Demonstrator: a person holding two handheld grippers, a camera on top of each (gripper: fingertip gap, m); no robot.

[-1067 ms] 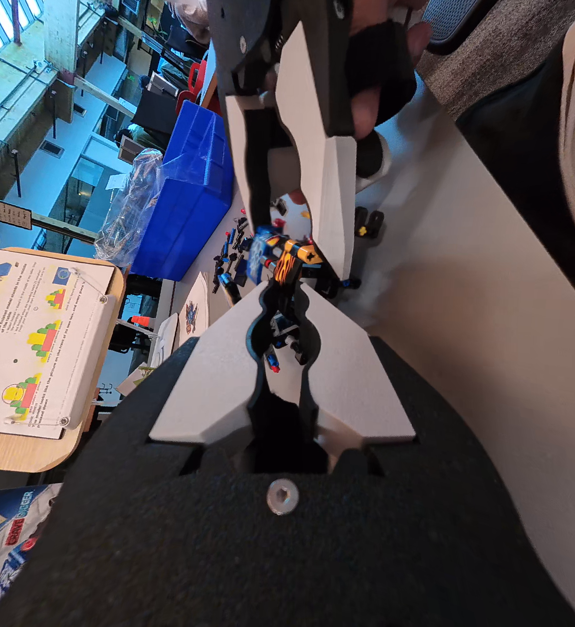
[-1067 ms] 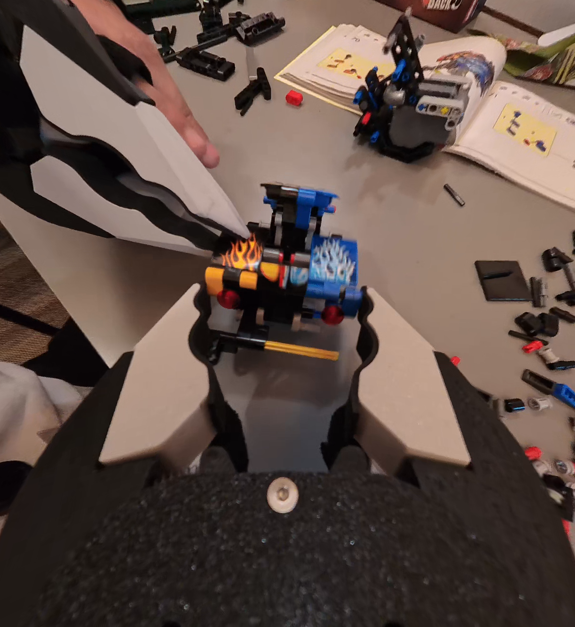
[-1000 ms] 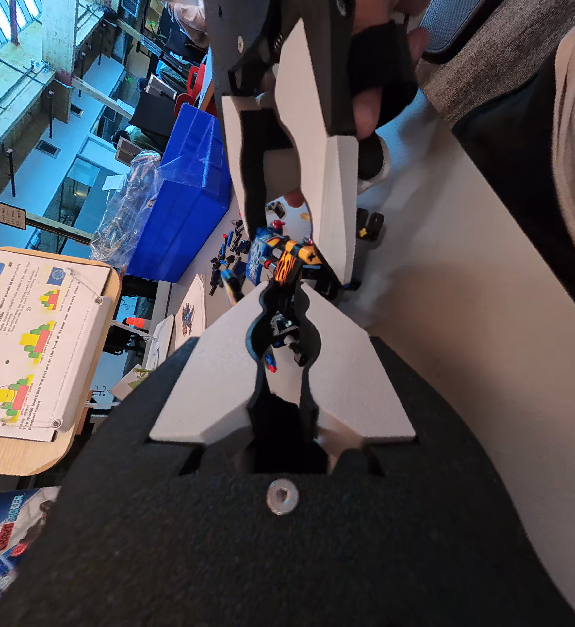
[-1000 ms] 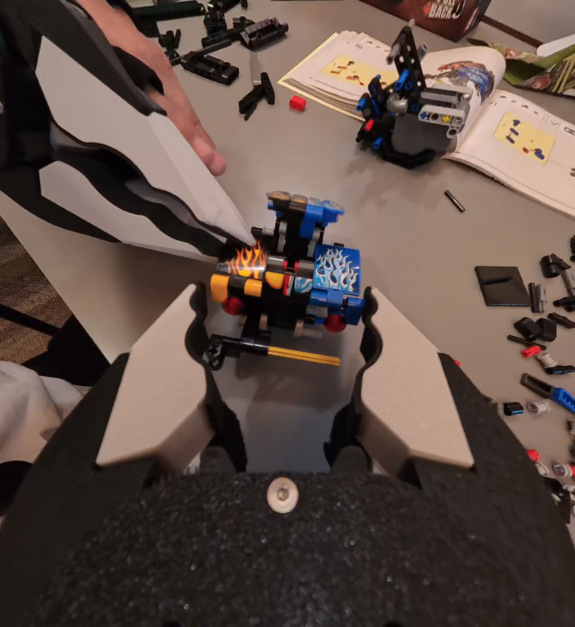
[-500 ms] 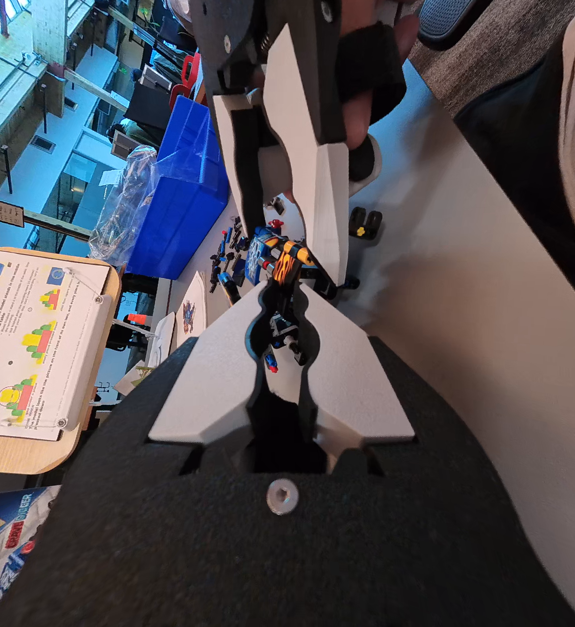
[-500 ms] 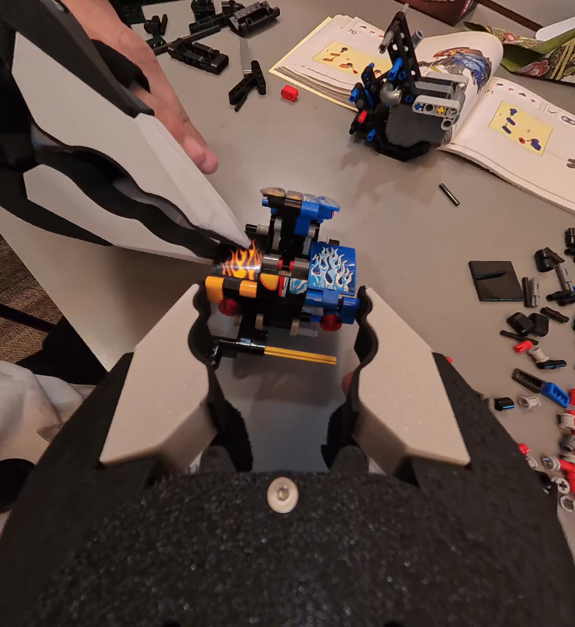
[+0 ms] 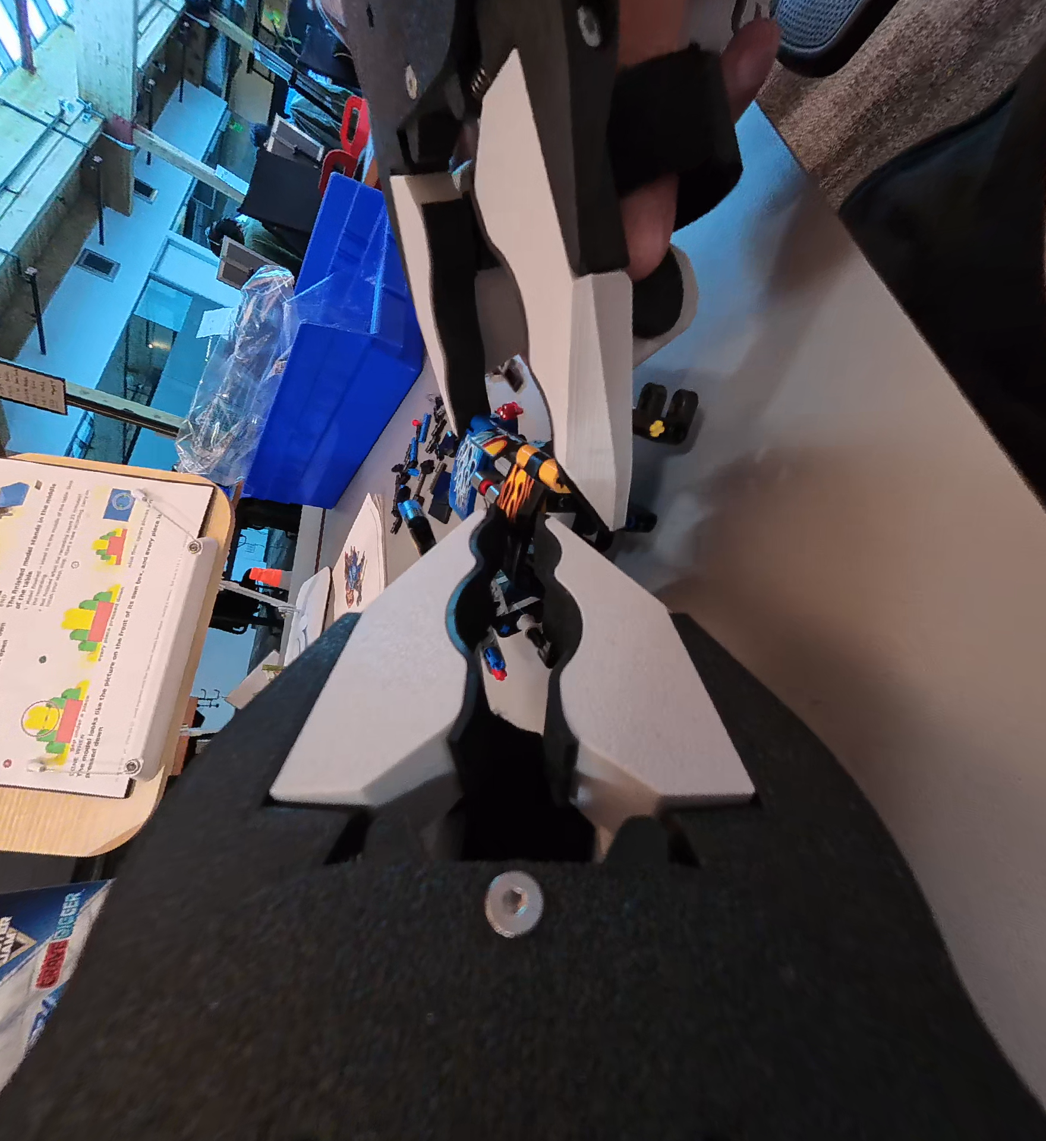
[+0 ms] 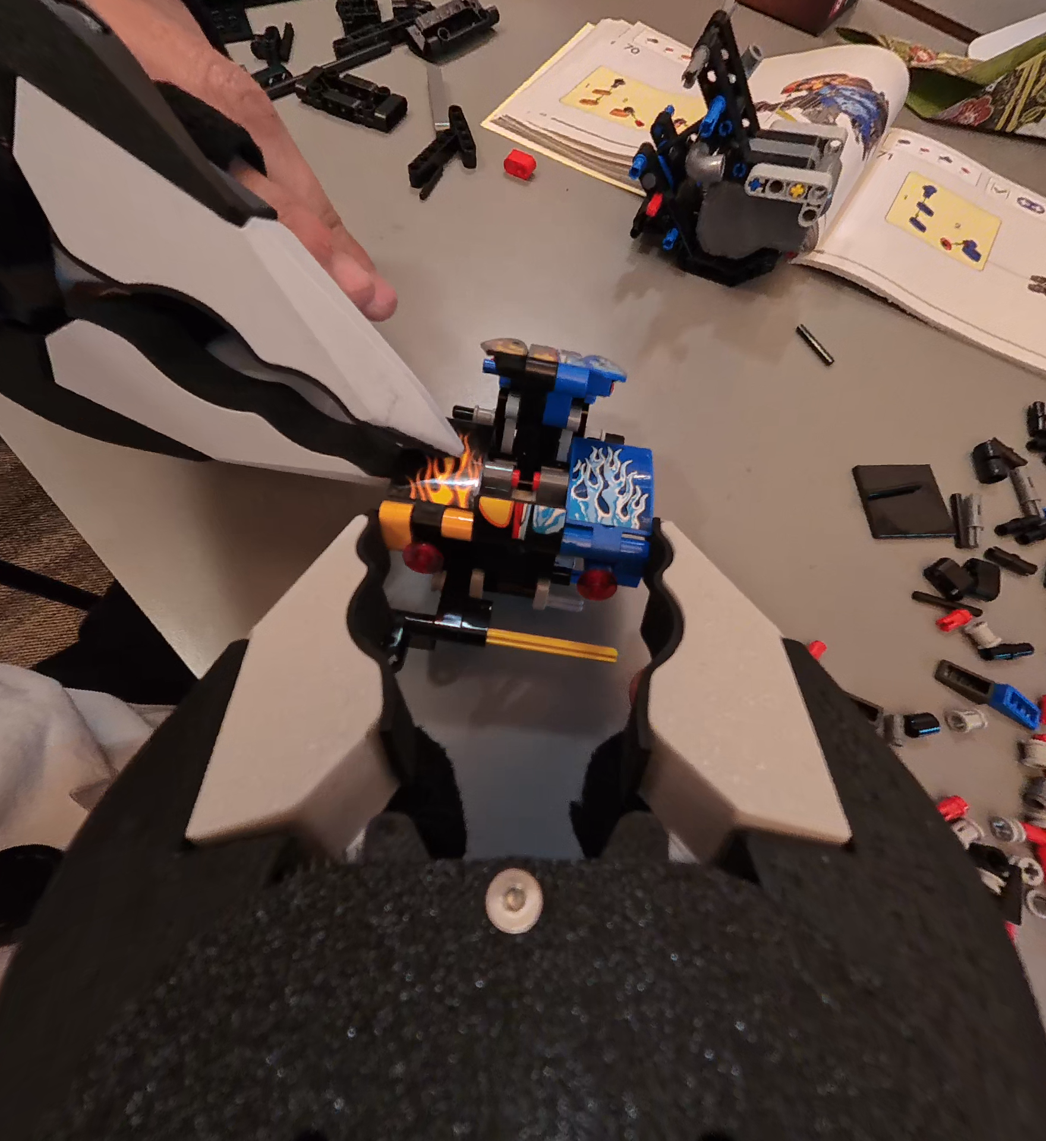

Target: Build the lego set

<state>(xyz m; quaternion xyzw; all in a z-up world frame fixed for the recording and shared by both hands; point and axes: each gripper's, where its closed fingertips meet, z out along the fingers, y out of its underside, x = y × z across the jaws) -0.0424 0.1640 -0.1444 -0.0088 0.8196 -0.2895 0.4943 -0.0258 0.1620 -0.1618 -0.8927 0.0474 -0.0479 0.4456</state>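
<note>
Model (image 8: 520,506): small lego build, black core, orange-flame panel on its left, blue-flame panel on its right, red round studs low on both sides, yellow axle (image 8: 548,645) jutting from a black connector at the bottom. Position: just above the grey table (image 8: 570,296), near its front edge, between both grippers.

Right gripper (image 8: 511,543): jaws spread to the model's width, one fingertip against the orange end, the other against the blue end, holding it.

Left gripper (image 8: 431,447): enters from the left with a hand (image 8: 298,204) behind it; jaws narrow, tips pinched on the flame-panel corner of the model. In the left wrist view, left gripper (image 7: 511,525) shows only a slim gap with the model (image 7: 511,488) in it.

Second build (image 8: 736,185): grey, black and blue, standing on an open booklet (image 8: 940,234), well apart.

Loose parts (image 8: 1014,617): black, red, blue and grey pieces scattered on the right; black beams (image 8: 360,99) at the far left.

Blue bin (image 7: 335,370): at the table's far end.
</note>
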